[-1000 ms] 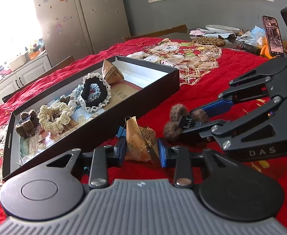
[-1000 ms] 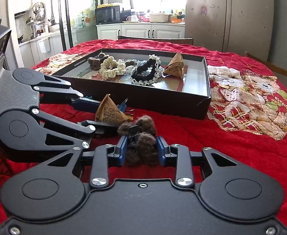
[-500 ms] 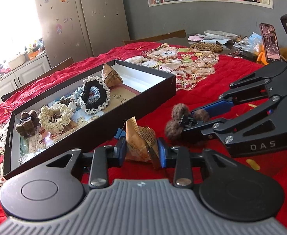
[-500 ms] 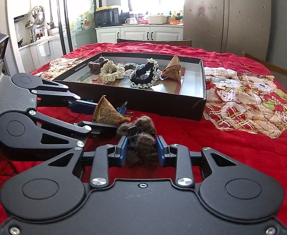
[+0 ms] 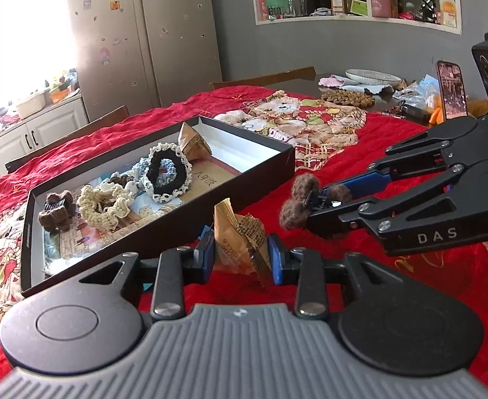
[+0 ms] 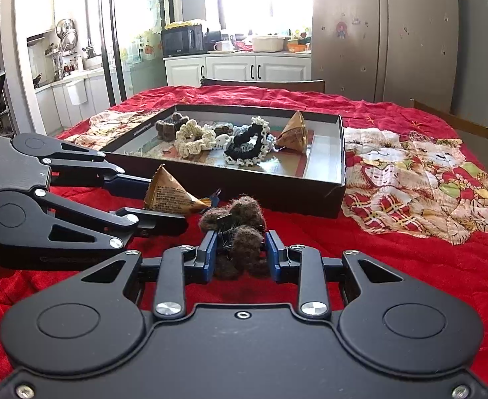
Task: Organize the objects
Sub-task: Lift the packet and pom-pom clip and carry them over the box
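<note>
My left gripper (image 5: 242, 254) is shut on a brown triangular snack packet (image 5: 240, 241), held just above the red cloth in front of the black box (image 5: 164, 229). To its right my right gripper (image 6: 242, 252) is shut on a fuzzy brown hair clip (image 6: 240, 232). In the right wrist view the packet (image 6: 169, 196) and the left gripper (image 6: 174, 204) lie to the left, and the box (image 6: 277, 189) stands behind. Inside the box lie a second packet (image 6: 293, 134), a black scrunchie (image 6: 248, 148), a cream scrunchie (image 6: 194, 139) and another brown clip (image 6: 170, 126).
A red cloth (image 6: 410, 259) covers the table, with a cat-print cloth (image 6: 426, 173) to the right of the box. A phone (image 5: 451, 89), a plate (image 5: 372, 74) and clutter sit at the far end. Chair backs (image 6: 263, 84) ring the table.
My left gripper has risen a little with the packet, so the box and table look lower and farther. The right gripper holds the clip in about the same spot.
</note>
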Demonstrator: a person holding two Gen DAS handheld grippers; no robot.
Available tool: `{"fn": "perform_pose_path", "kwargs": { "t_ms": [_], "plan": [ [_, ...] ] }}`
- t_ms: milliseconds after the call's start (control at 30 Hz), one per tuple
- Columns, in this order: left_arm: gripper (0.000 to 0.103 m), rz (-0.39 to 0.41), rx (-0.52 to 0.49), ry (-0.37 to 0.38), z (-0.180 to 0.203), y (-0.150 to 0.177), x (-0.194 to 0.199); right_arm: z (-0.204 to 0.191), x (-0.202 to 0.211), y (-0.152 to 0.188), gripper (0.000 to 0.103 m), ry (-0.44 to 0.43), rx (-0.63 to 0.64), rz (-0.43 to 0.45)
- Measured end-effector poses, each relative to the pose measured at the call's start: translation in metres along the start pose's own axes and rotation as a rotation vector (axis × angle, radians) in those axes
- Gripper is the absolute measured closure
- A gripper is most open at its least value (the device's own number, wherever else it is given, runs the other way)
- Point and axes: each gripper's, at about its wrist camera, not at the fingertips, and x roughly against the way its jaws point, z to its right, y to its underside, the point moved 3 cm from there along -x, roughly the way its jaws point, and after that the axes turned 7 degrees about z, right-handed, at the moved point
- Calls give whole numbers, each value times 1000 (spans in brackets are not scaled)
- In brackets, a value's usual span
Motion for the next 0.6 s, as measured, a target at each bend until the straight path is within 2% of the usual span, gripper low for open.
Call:
{"fn": "perform_pose_path", "kwargs": {
  "t_ms": [600],
  "plan": [
    [66,36,72,-62,-31,-10,19,-11,3,-30,74,-22,36,52]
  ]
}}
